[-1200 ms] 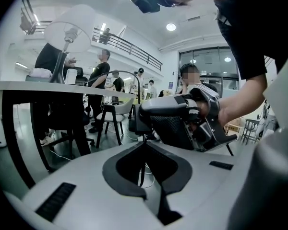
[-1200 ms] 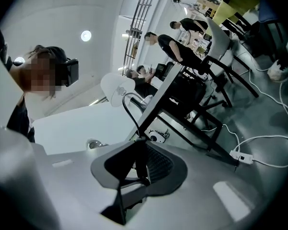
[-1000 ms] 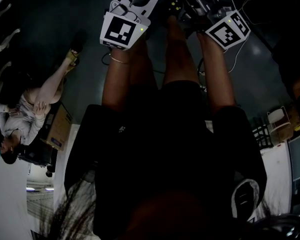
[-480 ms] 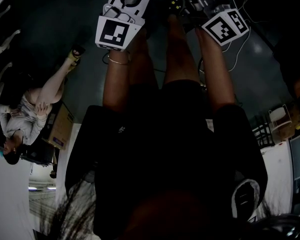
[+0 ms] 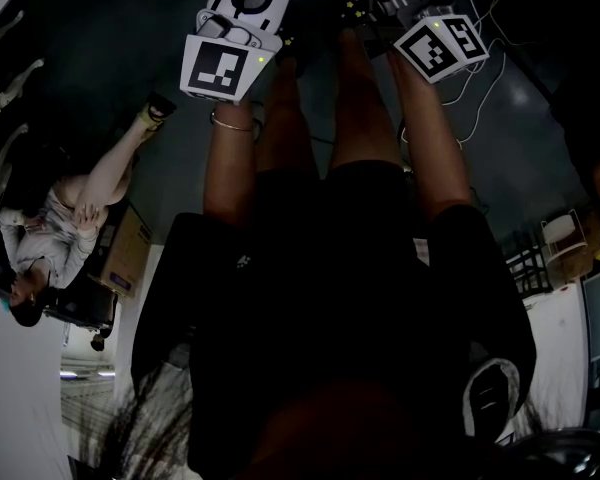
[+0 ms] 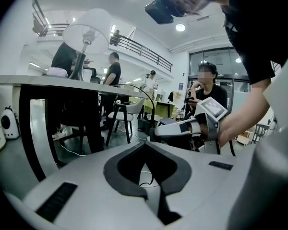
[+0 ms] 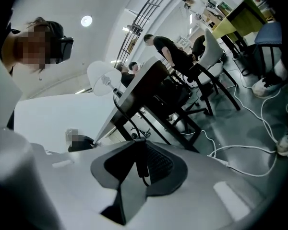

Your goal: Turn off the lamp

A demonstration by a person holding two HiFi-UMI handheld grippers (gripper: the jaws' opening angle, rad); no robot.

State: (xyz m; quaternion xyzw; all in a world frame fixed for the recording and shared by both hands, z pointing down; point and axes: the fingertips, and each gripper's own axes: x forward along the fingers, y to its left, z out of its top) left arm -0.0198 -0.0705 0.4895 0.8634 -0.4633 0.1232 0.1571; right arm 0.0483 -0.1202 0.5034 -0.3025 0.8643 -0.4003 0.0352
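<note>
The lamp (image 6: 88,30) has a matt white shade that looks like cloth. The worktop (image 6: 48,81) is smooth and pale. The left gripper (image 6: 144,145) is matt grey plastic with dark, rubbery jaws. The floor (image 7: 240,128) is glossy and the cord (image 7: 140,163) is smooth black plastic.

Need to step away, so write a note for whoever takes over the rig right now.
The left gripper: jaws together, nothing between them.
The right gripper: shut on the black cord that hangs down from the lamp, below the table top.
The lamp stands on the table; I cannot tell whether it is lit.
Done: cord gripped.
Left: work the switch, probably on that cord, then check that the light is out.
</note>
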